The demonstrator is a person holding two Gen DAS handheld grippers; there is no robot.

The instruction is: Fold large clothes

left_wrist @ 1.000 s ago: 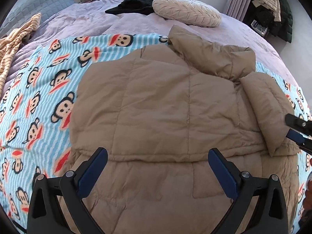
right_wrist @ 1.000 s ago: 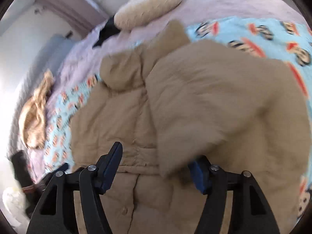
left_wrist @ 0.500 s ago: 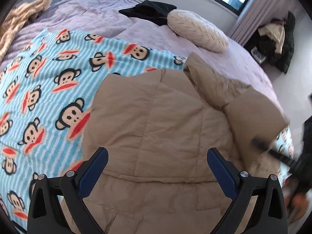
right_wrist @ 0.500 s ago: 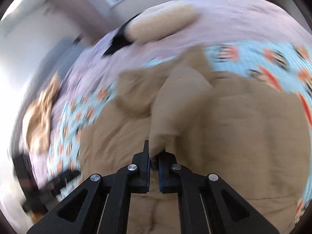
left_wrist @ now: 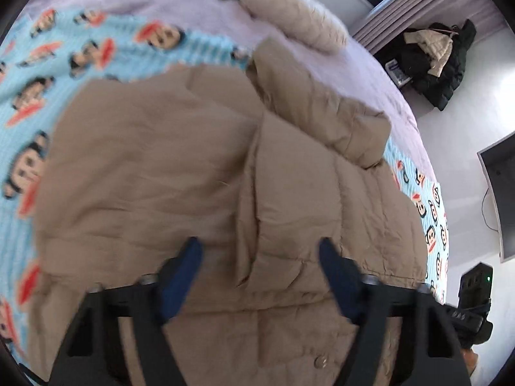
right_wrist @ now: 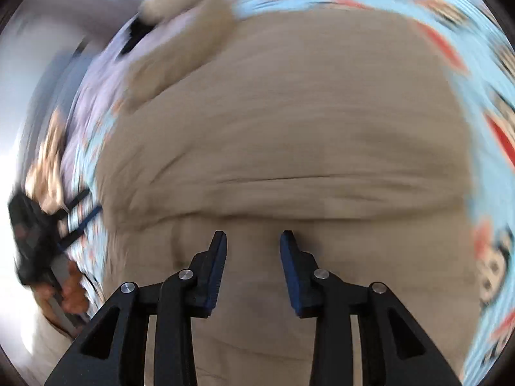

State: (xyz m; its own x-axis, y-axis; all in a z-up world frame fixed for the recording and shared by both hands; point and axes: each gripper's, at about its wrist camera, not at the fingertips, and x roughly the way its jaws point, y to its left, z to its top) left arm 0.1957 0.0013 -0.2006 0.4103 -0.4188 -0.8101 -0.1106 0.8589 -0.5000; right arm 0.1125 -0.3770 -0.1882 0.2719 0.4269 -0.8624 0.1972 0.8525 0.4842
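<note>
Now both grippers hover over the tan jacket (left_wrist: 180, 167): left gripper (left_wrist: 259, 251) has just narrowed, right gripper (right_wrist: 252, 236) has just reopened, neither grasping anything.

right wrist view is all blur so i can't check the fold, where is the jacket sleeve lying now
Observer: The sleeve lies folded across the front of the tan jacket.
Operator: is the left gripper on it
Observer: The left gripper hovers over the sleeve's end. Its jaws have just been closing but stand apart and pinch nothing.
Operator: and the hood
Observer: The hood lies past the collar, pointing toward the cream cushion.
</note>
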